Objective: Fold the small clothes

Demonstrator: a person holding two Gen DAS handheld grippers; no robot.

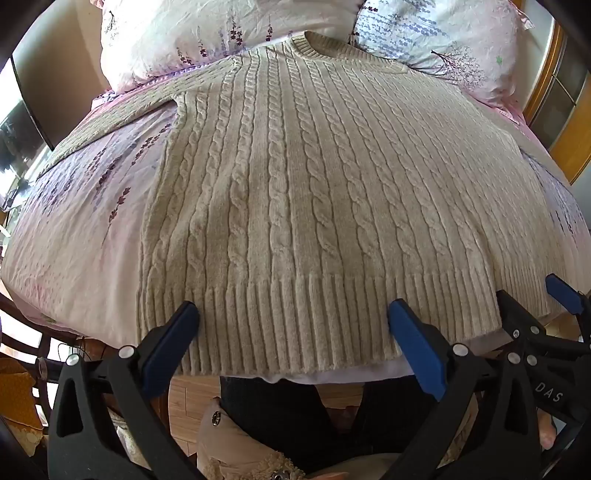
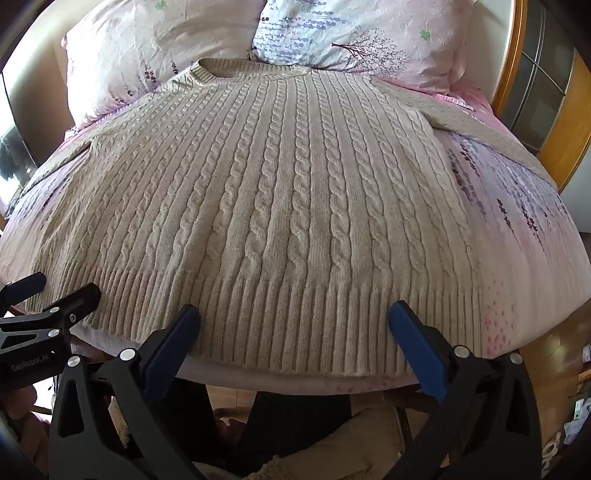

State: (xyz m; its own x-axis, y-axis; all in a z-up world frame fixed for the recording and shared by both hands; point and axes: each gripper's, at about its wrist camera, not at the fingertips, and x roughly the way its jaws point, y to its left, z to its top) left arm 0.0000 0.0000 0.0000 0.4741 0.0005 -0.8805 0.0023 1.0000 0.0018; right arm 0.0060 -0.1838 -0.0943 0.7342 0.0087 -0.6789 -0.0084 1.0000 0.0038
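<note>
Left wrist: sweater (image 1: 314,192) hem between claw (image 1: 293,321) tips.

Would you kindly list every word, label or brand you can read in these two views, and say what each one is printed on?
"DAS" – white letters on the black body of the right gripper, seen in the left wrist view; likely cut off.
"GenRobot.AI" – white print on the black body of the left gripper, seen in the right wrist view.
White letters at the right wrist view's bottom right edge: cropped, unreadable.
The sweater shows no text.

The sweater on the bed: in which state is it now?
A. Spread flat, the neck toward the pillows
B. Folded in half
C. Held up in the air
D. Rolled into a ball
A: the sweater lies spread flat on the bed, its collar by the pillows.
</note>
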